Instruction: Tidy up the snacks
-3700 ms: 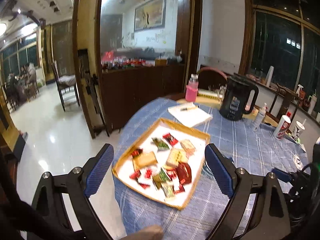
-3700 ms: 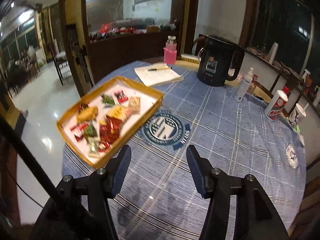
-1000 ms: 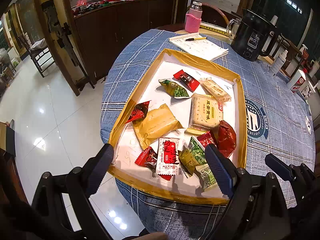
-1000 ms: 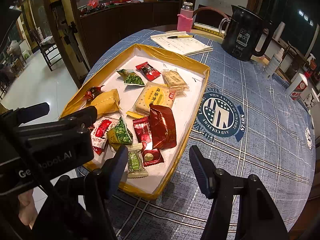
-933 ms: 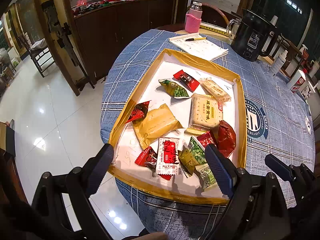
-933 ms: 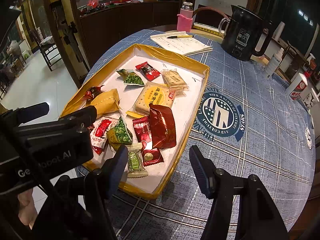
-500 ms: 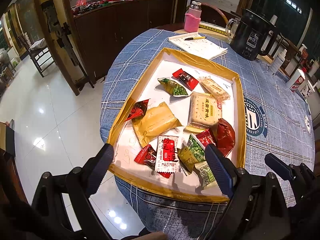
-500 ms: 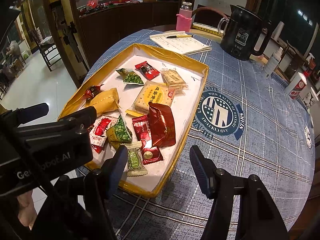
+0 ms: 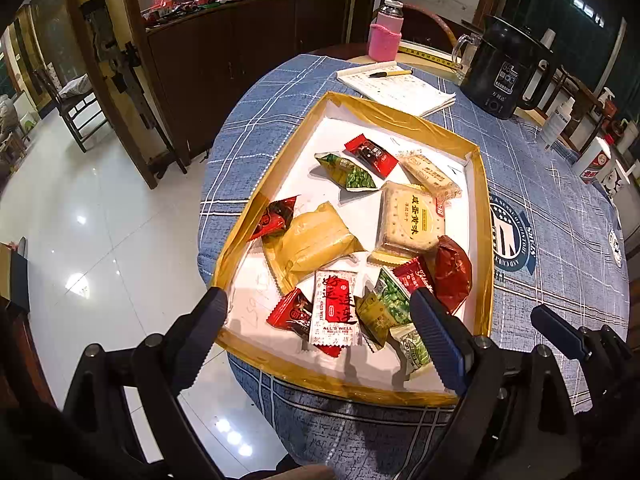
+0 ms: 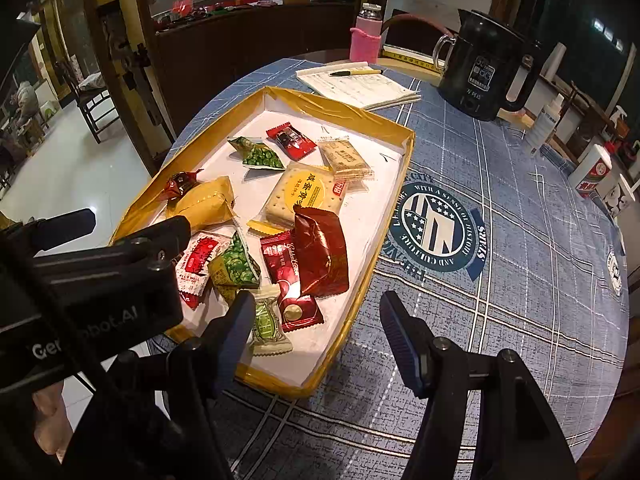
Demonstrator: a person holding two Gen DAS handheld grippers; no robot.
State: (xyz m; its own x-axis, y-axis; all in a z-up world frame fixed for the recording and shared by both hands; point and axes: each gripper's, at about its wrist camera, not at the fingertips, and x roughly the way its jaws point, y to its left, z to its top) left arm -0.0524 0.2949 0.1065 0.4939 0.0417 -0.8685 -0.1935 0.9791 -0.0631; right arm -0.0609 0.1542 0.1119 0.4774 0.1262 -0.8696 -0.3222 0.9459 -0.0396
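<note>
Both grippers spread wide, nothing between the fingers. Left gripper (image 9: 318, 316) hung directly over the white-and-red packet (image 9: 335, 309) at the near end of the yellow-rimmed tray (image 9: 478, 216), lower centre of frame, long axis running away along the fingers. Right gripper (image 10: 316, 322) further right, nearer the green-white candy (image 10: 267, 326) by the tray's near edge. Probably the left's pick.

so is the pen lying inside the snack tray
No, the pen lies on the notepad beyond the far rim of the snack tray, not among the wrapped snacks.
</note>
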